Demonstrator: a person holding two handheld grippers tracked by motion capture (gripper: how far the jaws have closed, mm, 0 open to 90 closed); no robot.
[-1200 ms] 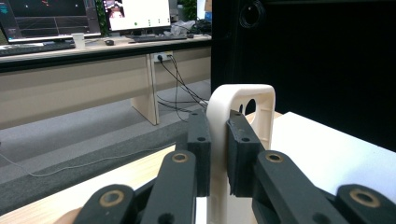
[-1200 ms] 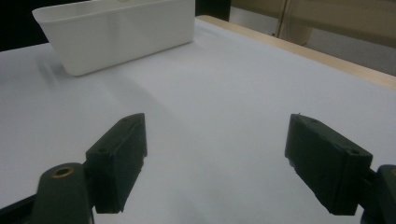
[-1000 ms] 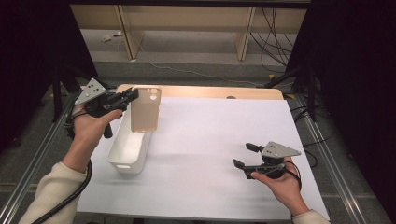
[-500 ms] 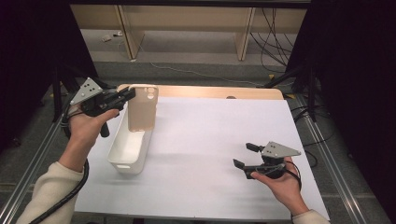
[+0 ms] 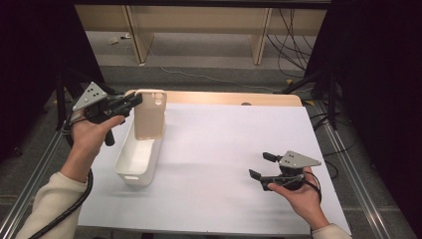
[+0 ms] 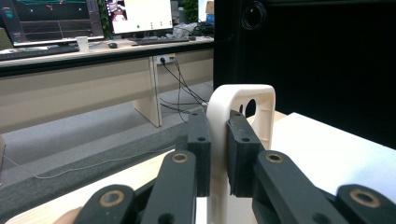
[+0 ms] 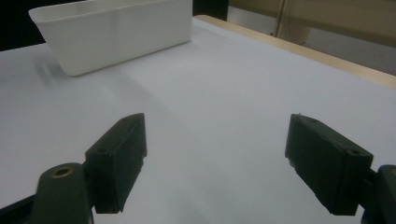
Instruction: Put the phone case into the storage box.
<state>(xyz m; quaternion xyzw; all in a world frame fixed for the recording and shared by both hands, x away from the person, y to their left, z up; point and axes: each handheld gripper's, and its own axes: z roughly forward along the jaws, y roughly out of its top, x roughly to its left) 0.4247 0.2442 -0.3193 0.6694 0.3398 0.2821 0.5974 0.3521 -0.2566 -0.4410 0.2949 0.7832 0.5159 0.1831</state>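
Note:
A cream phone case (image 5: 149, 113) with a round camera hole hangs upright over the far end of a white rectangular bin (image 5: 137, 158). My left gripper (image 5: 133, 101) is shut on the case's left edge; in the left gripper view the two black pads (image 6: 200, 140) press on the case (image 6: 243, 100) from both sides. Far to the right, near the table's front, my right gripper (image 5: 261, 165) is held level and stands open with nothing between its jaws. The right gripper view has the bin (image 7: 116, 32) at the top left, beyond the open right gripper (image 7: 215, 158).
The table is covered by a white sheet (image 5: 234, 149) with a wooden edge (image 5: 224, 98) at the back. Metal rails run along both sides of the table. Beyond it are desk legs, cables on the floor and dark curtains.
The left gripper has shifted the phone case slightly to the left over the bin. The right hand has kept still.

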